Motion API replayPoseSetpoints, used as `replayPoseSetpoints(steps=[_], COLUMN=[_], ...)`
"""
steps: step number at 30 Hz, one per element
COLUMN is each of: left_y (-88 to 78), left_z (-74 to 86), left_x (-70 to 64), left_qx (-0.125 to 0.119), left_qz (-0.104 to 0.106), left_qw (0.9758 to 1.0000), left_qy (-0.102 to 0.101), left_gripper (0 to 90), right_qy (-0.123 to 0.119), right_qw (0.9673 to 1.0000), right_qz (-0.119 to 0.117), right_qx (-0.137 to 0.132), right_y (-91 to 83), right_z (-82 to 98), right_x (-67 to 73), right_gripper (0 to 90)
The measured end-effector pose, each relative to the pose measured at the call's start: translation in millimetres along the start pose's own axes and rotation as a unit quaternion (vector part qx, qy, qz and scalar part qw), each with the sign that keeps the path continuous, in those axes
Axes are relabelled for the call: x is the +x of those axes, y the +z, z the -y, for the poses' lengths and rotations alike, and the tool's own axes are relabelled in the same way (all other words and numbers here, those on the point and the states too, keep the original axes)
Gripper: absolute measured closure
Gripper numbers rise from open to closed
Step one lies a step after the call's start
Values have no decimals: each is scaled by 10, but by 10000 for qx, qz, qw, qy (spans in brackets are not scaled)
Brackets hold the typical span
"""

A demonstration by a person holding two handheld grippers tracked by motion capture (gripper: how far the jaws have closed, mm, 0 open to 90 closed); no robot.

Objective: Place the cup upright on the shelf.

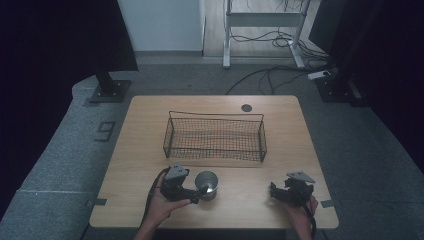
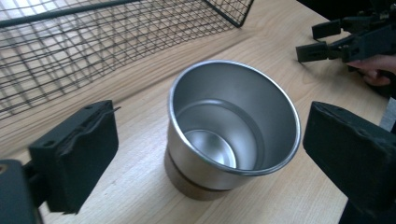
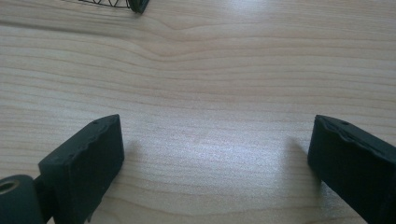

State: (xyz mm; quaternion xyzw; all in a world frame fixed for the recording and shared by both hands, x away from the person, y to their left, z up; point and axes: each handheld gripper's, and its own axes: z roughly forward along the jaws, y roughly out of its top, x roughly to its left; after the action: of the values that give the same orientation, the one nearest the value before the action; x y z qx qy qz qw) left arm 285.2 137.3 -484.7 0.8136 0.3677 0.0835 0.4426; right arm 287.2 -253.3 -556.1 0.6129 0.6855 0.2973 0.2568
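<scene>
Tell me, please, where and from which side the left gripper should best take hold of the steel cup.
Probably by the round side wall just under the rim of the steel cup, coming in level from the person's side. It stands upright and mouth up, and the left gripper already has its open fingers on either side, not touching.

One metal cup [image 1: 206, 184] is standing upright on the desk [image 1: 250, 200] at the near edge, left of centre. Its body is showing a brushed silver finish with a rolled rim, its walls are tapering down to a darker band at the base [image 2: 196, 189], and its mouth is facing up. The interior is lying empty and is reflecting light. The cup is sitting just near of a wire basket [image 1: 215, 136], not touching it.
</scene>
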Motion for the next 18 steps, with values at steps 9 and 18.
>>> replayPoseSetpoints(steps=[9,18], left_y=[114,208], left_z=[-14,-26], left_x=[-56,-115], left_qx=[114,210], left_qz=[-4,-10], left_qw=[9999,9998], left_qy=[24,77], left_gripper=[4,0], right_qy=[0,0], right_qw=[10000,10000], right_qz=[0,0], right_qx=[0,0], right_y=[0,0], right_z=[0,0], right_x=[0,0], right_gripper=[36,36])
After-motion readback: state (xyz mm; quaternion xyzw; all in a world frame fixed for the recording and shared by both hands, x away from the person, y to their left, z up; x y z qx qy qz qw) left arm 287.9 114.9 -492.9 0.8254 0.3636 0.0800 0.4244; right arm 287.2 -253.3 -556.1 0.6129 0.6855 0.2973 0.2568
